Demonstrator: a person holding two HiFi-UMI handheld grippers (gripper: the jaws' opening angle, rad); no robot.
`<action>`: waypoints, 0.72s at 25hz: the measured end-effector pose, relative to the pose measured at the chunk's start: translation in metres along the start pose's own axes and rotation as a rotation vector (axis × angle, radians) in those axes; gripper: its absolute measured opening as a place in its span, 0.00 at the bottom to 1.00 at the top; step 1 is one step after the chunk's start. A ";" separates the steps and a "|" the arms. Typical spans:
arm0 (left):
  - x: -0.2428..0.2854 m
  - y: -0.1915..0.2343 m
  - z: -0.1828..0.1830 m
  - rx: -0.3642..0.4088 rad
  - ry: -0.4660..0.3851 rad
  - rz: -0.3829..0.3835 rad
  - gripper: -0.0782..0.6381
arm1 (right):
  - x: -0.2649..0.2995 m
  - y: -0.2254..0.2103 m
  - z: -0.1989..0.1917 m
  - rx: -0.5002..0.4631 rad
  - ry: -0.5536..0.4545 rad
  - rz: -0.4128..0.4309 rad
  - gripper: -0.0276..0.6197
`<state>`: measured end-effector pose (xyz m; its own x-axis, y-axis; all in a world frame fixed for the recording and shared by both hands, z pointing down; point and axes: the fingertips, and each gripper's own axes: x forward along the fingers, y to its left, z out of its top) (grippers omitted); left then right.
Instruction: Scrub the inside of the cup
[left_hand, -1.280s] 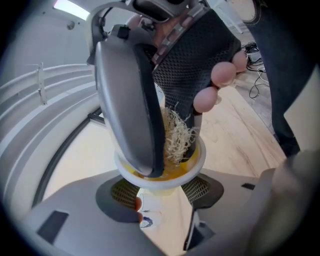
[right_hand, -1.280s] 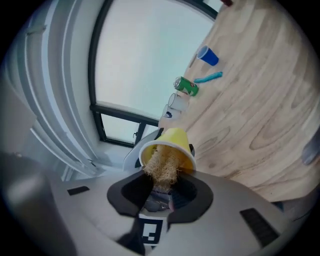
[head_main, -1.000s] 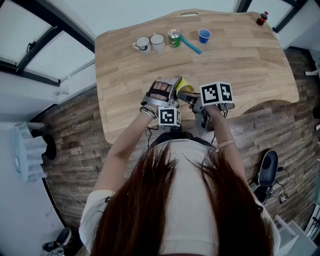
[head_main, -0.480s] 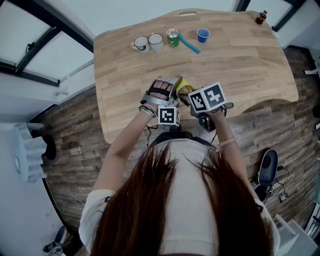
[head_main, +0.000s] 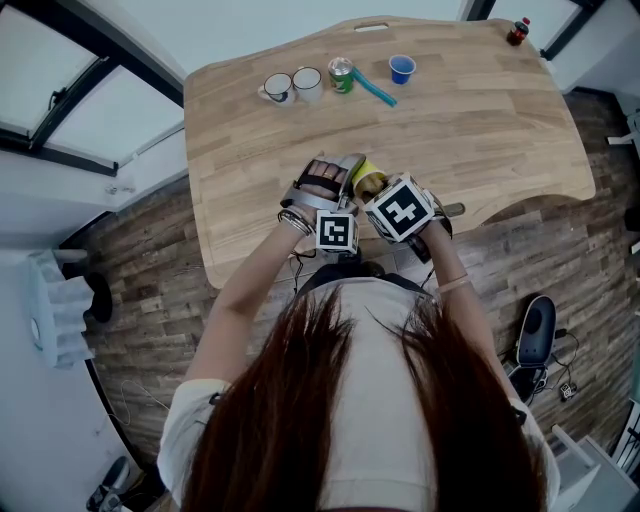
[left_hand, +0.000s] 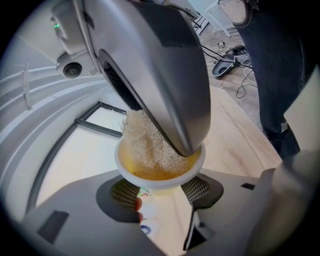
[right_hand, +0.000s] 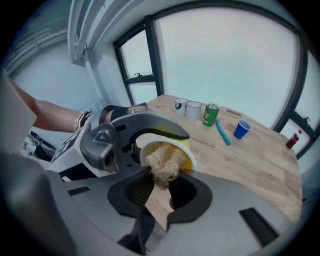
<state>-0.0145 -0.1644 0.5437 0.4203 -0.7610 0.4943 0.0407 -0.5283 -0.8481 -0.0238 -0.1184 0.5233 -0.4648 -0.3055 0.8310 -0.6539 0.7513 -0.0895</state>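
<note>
No words or numbers can be read. The left white cube (head_main: 338, 232) and the right white cube (head_main: 401, 210) show black square patterns, not letters. Small coloured print on the yellow white-rimmed cup (left_hand: 150, 181) is blurred. The green metal can (head_main: 342, 75), at twelve o'clock, is too small.

Smooth glossy cup (left_hand: 159, 184), rough fibrous scrubber (right_hand: 164, 161), matt wooden table (head_main: 490, 130).

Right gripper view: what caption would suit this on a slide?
Right gripper presses a fibrous scrubber into the yellow cup gripped by the left gripper, above a wooden table.
</note>
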 end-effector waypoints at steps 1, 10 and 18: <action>0.000 0.000 0.000 0.001 -0.001 -0.004 0.46 | 0.000 0.000 0.000 -0.033 0.012 -0.012 0.19; 0.002 -0.003 -0.001 0.020 0.005 -0.009 0.46 | 0.002 0.000 -0.006 -0.155 0.052 -0.043 0.19; 0.005 0.002 -0.002 0.032 0.011 0.054 0.46 | -0.004 -0.003 0.006 0.238 -0.098 0.141 0.19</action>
<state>-0.0142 -0.1700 0.5448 0.4128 -0.7920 0.4499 0.0477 -0.4744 -0.8790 -0.0235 -0.1230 0.5175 -0.6087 -0.2714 0.7455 -0.6952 0.6353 -0.3364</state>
